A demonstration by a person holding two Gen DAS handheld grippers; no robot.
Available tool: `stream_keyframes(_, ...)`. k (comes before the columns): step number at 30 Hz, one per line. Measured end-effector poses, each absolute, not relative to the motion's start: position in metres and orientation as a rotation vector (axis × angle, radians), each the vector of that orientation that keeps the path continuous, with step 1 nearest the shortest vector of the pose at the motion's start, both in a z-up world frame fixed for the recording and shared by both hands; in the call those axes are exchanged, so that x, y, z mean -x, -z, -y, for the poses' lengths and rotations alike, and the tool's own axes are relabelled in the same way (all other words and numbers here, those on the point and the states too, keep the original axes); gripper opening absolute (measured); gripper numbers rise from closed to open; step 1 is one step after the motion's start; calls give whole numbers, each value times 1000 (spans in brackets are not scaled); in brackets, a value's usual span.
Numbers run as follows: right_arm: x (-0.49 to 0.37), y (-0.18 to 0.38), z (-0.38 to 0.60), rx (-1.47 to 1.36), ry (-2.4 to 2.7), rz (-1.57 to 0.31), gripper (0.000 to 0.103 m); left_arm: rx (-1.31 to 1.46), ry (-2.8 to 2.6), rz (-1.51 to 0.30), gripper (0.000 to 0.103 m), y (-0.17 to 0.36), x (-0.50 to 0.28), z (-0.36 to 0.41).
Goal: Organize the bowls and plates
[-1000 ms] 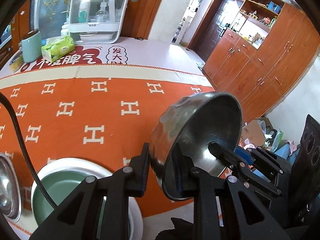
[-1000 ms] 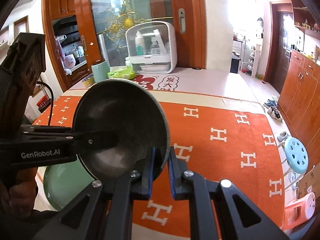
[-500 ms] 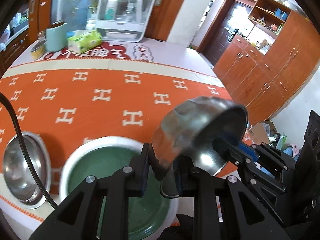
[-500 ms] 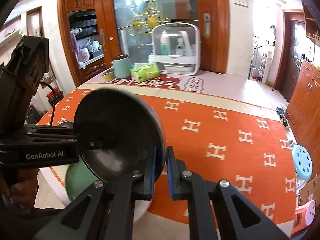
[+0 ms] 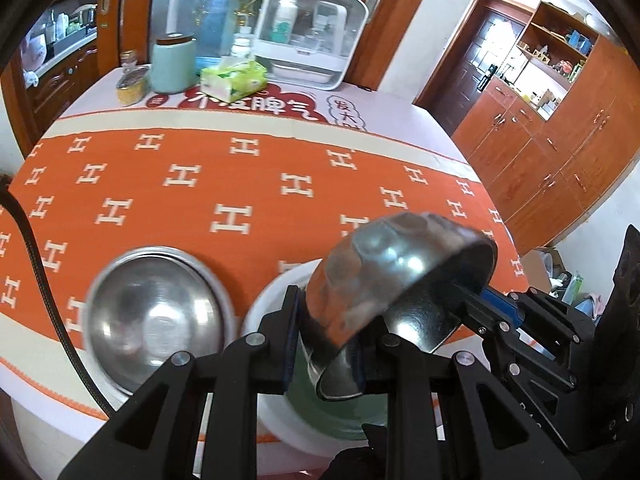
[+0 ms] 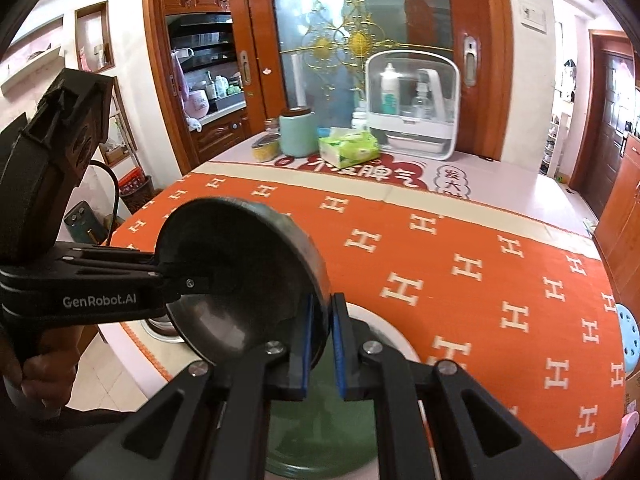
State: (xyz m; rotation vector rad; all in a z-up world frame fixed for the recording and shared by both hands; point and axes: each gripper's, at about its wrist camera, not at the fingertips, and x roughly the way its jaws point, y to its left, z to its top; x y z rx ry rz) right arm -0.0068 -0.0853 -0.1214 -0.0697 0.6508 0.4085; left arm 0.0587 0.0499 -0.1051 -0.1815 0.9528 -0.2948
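Nearest the cameras, the left tongs (image 5: 326, 342) and the right tongs (image 6: 322, 346), black jointed metal with blue pads, both clamp narrow on the thin rim of one hammered steel bowl (image 5: 394, 280), its dimpled outside shiny and its inside dull grey; it is tilted in the air above the near edge of the tabletop (image 5: 360, 108). Directly beneath it sits a round plate (image 5: 276, 416) with a white rim and a smooth green centre, and just left of that a second, smooth polished steel bowl (image 5: 156, 320) rests upright on the orange cloth (image 5: 256, 184) patterned with white H shapes. Farther off, at the back of the tabletop, stand a mint cylindrical canister (image 5: 174, 64), a green tissue pack (image 5: 232, 80) and a white plastic case (image 5: 312, 36) with a clear front. Compared with a second ago, both views have slid sideways: the green plate then lay off to the left of the held bowl, and the second steel bowl was barely in the frame.
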Motion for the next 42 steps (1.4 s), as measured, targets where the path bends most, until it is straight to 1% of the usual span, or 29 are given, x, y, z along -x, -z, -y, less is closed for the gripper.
stream_keyframes(10, 4, 127, 28, 57, -423, -652, 9, 129, 279, -963, 20, 103, -59, -109)
stream_keyframes(21, 0, 154, -30, 54, -436, -737, 9, 56, 260, -1042, 20, 119, -63, -161)
stream_keyframes(28, -4, 173, -54, 58, -416, -817, 10, 25, 275, -1104, 20, 136, -69, -178)
stream_keyframes(35, -11, 179, -65, 50, -385, -846, 11, 14, 305, -1142, 20, 146, -77, -187)
stream_keyframes(37, -14, 181, -67, 48, -374, -857, 11, 16, 313, -1151, 23, 149, -79, -189)
stream_keyframes(39, -16, 183, -69, 47, -363, -867, 13, 21, 317, -1159, 25, 152, -80, -191)
stream_keyframes(41, -18, 184, -70, 48, -349, -873, 21, 26, 319, -1159, 29, 152, -82, -193)
stream_keyframes(42, -18, 185, -70, 48, -345, -873, 22, 28, 319, -1158, 31, 153, -82, -194)
